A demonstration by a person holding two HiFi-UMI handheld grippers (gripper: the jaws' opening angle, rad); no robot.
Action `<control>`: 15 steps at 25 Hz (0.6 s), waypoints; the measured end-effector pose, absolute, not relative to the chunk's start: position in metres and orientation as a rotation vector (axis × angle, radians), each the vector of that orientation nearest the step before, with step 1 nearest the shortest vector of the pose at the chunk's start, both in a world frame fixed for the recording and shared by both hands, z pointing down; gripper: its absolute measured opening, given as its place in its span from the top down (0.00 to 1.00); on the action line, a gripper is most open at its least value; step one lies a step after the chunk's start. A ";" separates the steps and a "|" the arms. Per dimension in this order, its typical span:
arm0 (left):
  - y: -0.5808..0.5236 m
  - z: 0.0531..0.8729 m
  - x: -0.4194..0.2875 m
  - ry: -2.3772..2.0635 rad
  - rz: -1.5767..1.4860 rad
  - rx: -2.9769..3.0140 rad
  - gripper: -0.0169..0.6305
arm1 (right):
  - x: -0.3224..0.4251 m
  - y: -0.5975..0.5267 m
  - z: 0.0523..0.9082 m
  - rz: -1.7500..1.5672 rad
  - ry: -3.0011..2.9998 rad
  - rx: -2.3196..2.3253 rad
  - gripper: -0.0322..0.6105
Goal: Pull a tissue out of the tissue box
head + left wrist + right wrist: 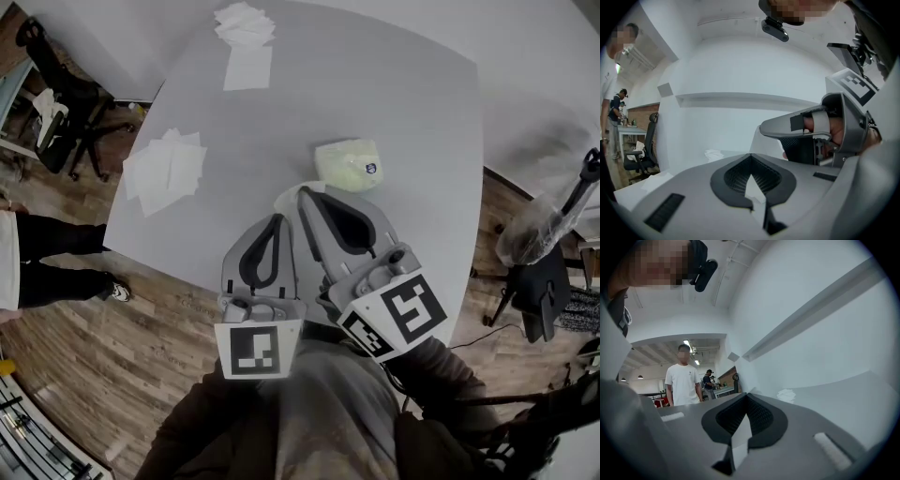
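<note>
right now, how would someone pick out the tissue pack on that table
On the grey table, look near the middle, just past the tip of the right gripper. The tissue pack is a soft, puffy packet, pale yellow-green with a small dark round mark. The loose tissues lying farther off are flat and white.

Table (422, 112) ahead. Tissue box (347, 164) on it, twd right side. Left gripper (278, 218) & right gripper (306, 193) side by side before box, right one nearer it. Tissue (287, 199) betw. both tips. Sheet pile (167, 171) at table's left edge; 2nd pile (246, 37) at far end. Chair (80, 94) on floor, left of table.
</note>
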State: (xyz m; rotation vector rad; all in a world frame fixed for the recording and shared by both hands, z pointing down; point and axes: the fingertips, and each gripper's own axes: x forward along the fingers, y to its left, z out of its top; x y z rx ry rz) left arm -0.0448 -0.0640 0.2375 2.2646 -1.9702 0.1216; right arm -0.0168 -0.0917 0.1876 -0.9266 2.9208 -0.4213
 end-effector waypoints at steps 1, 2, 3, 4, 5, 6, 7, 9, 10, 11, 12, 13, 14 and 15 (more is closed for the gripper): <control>-0.065 0.241 -0.059 -1.978 0.127 2.249 0.98 | -0.032 -0.095 0.192 -0.435 2.932 -0.913 0.95; -0.067 0.244 -0.074 -1.985 0.133 2.236 0.98 | -0.048 -0.099 0.198 -0.452 2.942 -0.902 0.95; -0.071 0.247 -0.090 -1.989 0.137 2.227 0.98 | -0.066 -0.105 0.203 -0.471 2.948 -0.895 0.95; -0.076 0.249 -0.108 -1.991 0.141 2.223 0.98 | -0.084 -0.112 0.209 -0.490 2.952 -0.892 0.95; -0.082 0.251 -0.126 -1.993 0.145 2.222 0.98 | -0.103 -0.121 0.215 -0.507 2.955 -0.890 0.95; -0.087 0.253 -0.145 -1.996 0.151 2.217 0.98 | -0.123 -0.129 0.220 -0.523 2.960 -0.884 0.95; -0.091 0.255 -0.164 -2.002 0.163 2.204 0.98 | -0.145 -0.137 0.225 -0.539 2.967 -0.872 0.95; -0.098 0.260 -0.206 -2.023 0.186 2.164 0.98 | -0.190 -0.151 0.235 -0.572 2.981 -0.841 0.95; -0.101 0.262 -0.228 -2.038 0.189 2.144 0.98 | -0.212 -0.158 0.238 -0.586 2.985 -0.826 0.95; -0.104 0.263 -0.248 -2.055 0.191 2.124 0.98 | -0.232 -0.164 0.240 -0.595 2.986 -0.809 0.95; -0.107 0.264 -0.268 -2.070 0.193 2.106 0.98 | -0.252 -0.170 0.240 -0.598 2.985 -0.789 0.95; -0.109 0.265 -0.285 -2.085 0.193 2.087 0.98 | -0.270 -0.175 0.238 -0.597 2.982 -0.767 0.95; -0.111 0.266 -0.300 -2.098 0.191 2.071 0.98 | -0.286 -0.180 0.234 -0.592 2.976 -0.746 0.95; -0.113 0.267 -0.313 -2.108 0.191 2.059 0.98 | -0.300 -0.185 0.230 -0.583 2.968 -0.727 0.95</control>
